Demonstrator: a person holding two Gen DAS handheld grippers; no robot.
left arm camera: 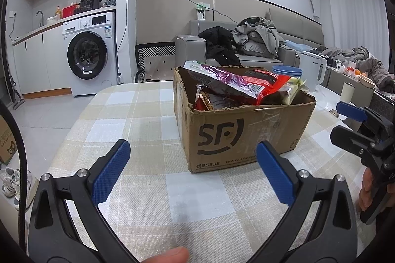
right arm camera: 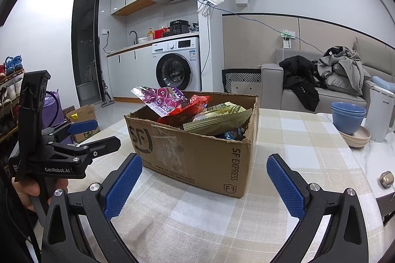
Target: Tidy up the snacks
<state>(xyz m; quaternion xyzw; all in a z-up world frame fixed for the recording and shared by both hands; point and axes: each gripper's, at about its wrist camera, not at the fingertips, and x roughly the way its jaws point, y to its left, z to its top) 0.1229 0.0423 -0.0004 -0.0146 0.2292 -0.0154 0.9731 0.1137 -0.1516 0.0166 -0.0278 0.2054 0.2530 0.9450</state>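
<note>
Ahead of the left claw point(left arm camera: 192, 154), spread wide and empty, a torn cardboard box point(left arm camera: 237, 134) heaped with crinkly snack packets point(left arm camera: 232, 82) is seen on the checked table point(left arm camera: 138, 119). Stacked blue bowls point(right arm camera: 348, 117), right of the released right claw point(right arm camera: 203, 167), are shown fully only in its view.
</note>
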